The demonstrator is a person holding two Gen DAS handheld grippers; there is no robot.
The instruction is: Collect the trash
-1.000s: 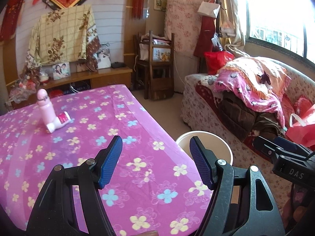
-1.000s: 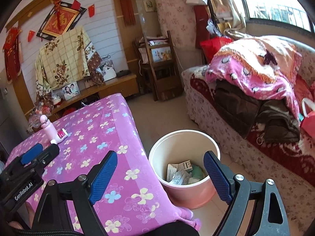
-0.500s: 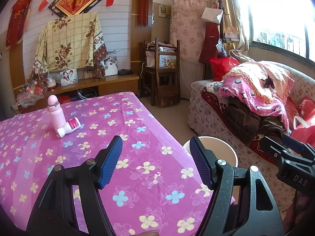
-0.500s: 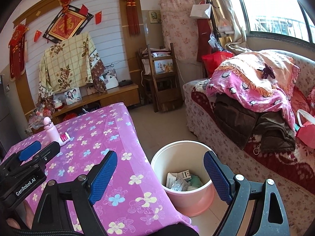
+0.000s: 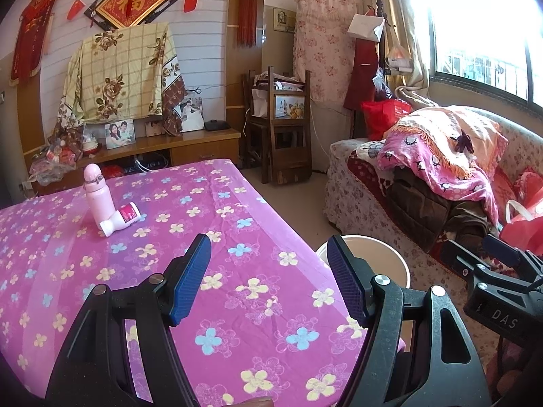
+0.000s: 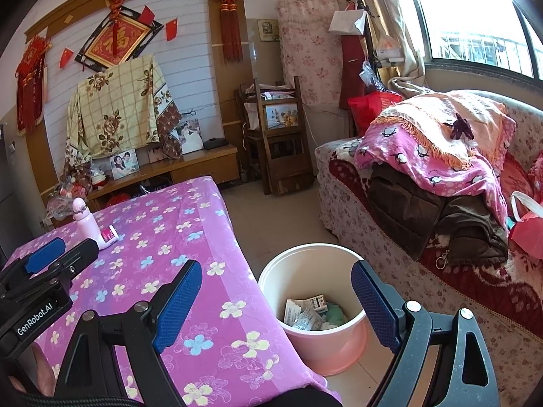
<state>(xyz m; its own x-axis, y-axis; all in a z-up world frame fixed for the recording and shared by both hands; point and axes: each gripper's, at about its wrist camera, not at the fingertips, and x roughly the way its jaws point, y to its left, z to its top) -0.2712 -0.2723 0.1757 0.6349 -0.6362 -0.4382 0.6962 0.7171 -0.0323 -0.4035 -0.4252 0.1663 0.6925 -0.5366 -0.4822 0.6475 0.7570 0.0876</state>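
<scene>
Nearest me, my left gripper (image 5: 268, 279) hangs over the table's purple flowered cloth (image 5: 237, 271), blue-padded fingers (image 5: 188, 279) spread wide and empty. My right gripper (image 6: 276, 307) is just as wide and empty, poised above the round pink plastic bin (image 6: 325, 349) on the floor right of the table, crumpled paper trash (image 6: 305, 312) inside. Farther left, a small white bottle with a magenta label (image 5: 120, 218) lies against an upright pale pink flask (image 5: 96, 193).

Counting up from behind my grippers: two of them, two bottles, one bin.

I held one left gripper (image 5: 268, 278) and one right gripper (image 6: 276, 300); one pink bottle (image 5: 96, 196), one small white bottle (image 5: 120, 218), one bin (image 6: 312, 308) were there.
</scene>
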